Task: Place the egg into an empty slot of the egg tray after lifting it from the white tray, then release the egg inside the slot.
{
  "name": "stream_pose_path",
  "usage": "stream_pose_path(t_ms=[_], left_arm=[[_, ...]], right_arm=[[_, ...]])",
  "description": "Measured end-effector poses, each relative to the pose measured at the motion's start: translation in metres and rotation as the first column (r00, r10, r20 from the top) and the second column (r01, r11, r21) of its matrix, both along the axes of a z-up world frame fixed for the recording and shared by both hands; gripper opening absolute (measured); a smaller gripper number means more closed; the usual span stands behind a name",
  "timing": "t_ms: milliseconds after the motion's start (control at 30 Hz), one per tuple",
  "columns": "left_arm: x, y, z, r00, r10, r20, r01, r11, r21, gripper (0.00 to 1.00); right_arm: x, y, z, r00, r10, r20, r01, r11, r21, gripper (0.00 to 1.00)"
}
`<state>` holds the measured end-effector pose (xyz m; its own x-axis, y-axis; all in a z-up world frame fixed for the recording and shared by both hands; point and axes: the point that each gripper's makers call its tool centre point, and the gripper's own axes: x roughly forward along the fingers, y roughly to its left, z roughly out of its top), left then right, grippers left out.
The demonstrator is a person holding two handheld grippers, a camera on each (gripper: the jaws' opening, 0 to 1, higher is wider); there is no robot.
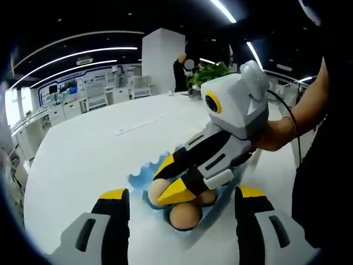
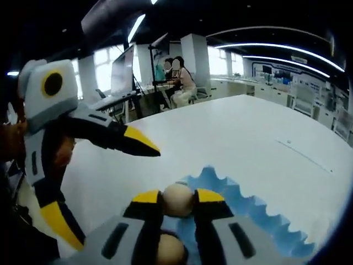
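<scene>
Right gripper: the two yellow-tipped jaws are closed on an egg, one tip on each side of it. The held egg sits over the near end of the blue egg tray. In the left gripper view the right gripper enters from the right, angled down into the tray, with the held egg between its yellow tips. A person's hand grips the white gripper body.

Left gripper: the jaws stand wide apart with nothing between them, one on each side of the tray end. In the right gripper view the left gripper enters from the left, its upper yellow tip raised above the table and its lower tip low at the left edge, clear of the tray.

Egg tray: blue, with a scalloped rim, lying on the white table toward the person's side. A second egg rests in the slot nearest the left gripper, just beside the held egg; the same egg appears below the right jaws. A third egg is partly hidden behind the right gripper tip. Whether the held egg touches the slot floor cannot be determined.

Surroundings: a thin strip lies on the table toward its far side. A potted plant stands at the far edge.
</scene>
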<state>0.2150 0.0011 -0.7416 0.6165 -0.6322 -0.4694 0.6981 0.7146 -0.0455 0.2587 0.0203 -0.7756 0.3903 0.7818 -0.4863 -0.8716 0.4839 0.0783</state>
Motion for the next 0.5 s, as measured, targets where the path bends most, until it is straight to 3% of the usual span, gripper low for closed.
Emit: stream_pose_path(t_ms=[500], left_arm=[[0.0, 0.0003, 0.0023, 1.0, 0.003, 0.005, -0.003, 1.0, 0.006, 0.78]], right_arm=[[-0.0023, -0.0022, -0.001, 1.0, 0.021, -0.007, -0.021, 1.0, 0.0, 0.23]])
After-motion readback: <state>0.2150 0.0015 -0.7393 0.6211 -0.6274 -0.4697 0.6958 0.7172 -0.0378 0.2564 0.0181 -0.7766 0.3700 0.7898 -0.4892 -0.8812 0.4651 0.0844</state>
